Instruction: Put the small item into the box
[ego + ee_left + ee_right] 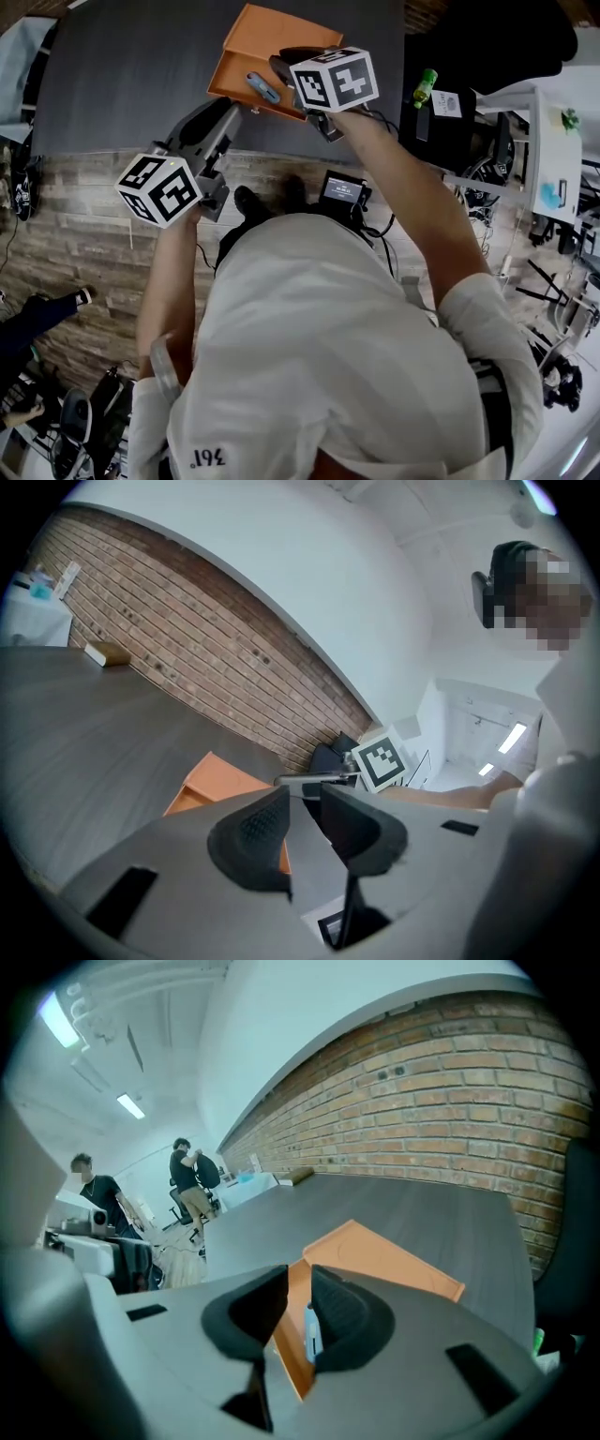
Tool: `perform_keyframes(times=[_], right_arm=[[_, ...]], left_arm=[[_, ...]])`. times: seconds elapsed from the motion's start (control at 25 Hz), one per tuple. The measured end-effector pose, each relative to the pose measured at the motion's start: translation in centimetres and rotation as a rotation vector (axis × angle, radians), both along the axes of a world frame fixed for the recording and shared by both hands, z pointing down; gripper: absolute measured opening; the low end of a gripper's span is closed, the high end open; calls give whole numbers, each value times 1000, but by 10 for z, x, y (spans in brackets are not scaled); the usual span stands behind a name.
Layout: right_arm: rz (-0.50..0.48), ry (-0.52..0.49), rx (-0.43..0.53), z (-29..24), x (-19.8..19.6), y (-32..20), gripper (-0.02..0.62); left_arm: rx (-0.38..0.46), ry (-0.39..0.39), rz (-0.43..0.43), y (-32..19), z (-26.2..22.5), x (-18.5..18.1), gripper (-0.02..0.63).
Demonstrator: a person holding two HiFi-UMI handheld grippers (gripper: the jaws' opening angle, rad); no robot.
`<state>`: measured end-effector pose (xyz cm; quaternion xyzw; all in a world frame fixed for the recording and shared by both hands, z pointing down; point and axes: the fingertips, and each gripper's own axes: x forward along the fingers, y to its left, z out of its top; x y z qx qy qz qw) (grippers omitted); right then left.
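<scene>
While small item (263, 87) lies in box (231, 81), right tongs (298, 1286) hover above, released, empty; left tongs (305, 803) likewise.

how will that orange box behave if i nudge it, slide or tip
The orange box looks like thin card, so probably light and apt to slide on the smooth dark table rather than tip, being low and flat. Its open lid would likely flex if pushed there. The small item inside may shift.

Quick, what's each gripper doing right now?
Left gripper: open, empty.
Right gripper: open, empty; the small item lies in the orange box.
</scene>
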<state>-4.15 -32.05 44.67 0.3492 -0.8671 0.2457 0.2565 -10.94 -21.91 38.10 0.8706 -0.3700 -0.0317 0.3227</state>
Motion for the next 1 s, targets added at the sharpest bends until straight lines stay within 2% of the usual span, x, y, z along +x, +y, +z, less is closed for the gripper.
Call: perform_keyframes(times=[0.24,0.56,1.0], right_arm=[[23,-76,46,-38,5,7,81],[-28,-97,183,-89,6,30,78],[-40,-202,251,-141,8,66,67]], left_arm=[[55,33,12,3,-30,2,109],[144,95,-4,13,-68,-6,109],[242,127,-26,39,-109,-23,109]])
